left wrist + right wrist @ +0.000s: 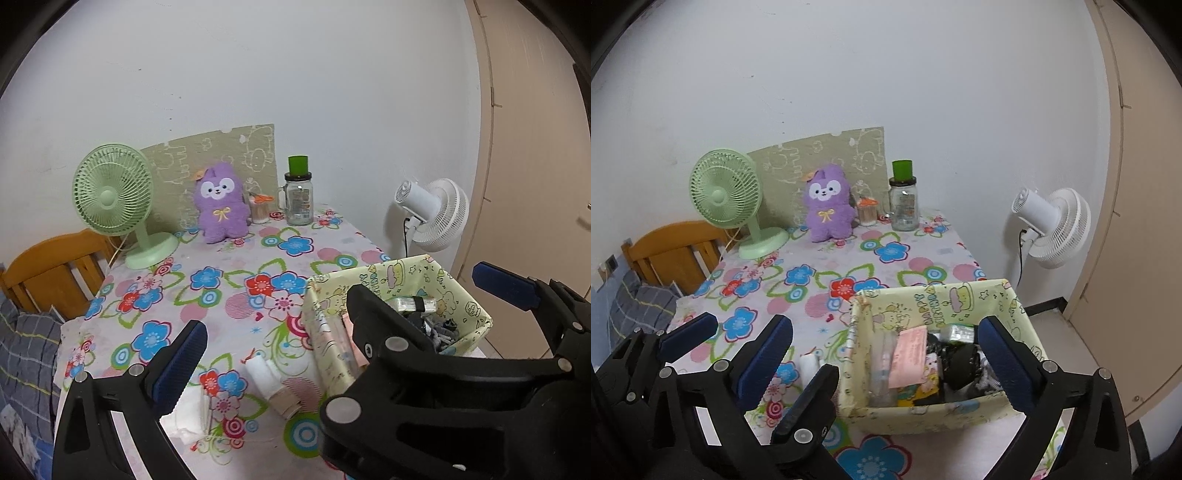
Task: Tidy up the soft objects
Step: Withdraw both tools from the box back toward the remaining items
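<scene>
Left wrist view showed the left gripper (334, 338) with jaws apart above the rolled white socks (271, 380) beside the yellow box (476, 314), while the right gripper (886, 356) hung open over it.

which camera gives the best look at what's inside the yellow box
The right wrist view: it looks straight down into the box. In the left wrist view a black tool covers part of the box.
</scene>
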A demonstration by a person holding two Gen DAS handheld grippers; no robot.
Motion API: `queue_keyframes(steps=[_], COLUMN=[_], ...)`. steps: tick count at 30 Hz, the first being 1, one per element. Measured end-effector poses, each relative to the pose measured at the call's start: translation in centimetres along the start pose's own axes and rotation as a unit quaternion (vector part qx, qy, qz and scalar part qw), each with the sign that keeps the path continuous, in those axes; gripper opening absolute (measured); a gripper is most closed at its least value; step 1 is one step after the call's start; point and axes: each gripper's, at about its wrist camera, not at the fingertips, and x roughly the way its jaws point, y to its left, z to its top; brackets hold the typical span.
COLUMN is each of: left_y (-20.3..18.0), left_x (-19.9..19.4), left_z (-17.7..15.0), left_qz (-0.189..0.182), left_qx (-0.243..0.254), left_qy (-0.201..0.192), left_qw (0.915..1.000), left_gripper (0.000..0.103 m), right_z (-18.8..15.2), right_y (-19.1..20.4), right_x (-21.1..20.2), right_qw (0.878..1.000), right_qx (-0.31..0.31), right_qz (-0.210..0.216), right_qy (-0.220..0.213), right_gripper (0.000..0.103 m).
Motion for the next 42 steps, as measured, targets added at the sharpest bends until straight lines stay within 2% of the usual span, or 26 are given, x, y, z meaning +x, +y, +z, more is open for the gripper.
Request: queue_keyframes(steps=[21,27,42], left_y=[5.7,7.3,10.8], left_x=[-1.5,-0.4,2.9], left_z=[-2.3,-3.4,-6.1], left_qz=[0.023,0.032,0.049], left_qx=[-0.017,-0.025,-0.053], left_qy=[-0.008,0.005,0.045], left_qw=[0.9996,0.9991,0.9964], left_gripper=[0.102,0.102,0.102], right_z=[-1.5,-2.3,-4.3], right_y=[6.2,7.6,10.8], right_x=[0.1,1.5,6.1], right_qw=[1.0,0.999,0.997], right_qx=[-0.021,-0.034,-0.06], right_qz=[0.009,0.015,0.029], right_qy=[-0.018,-0.003,0.042], right_gripper=[0.102,0.095,0.093])
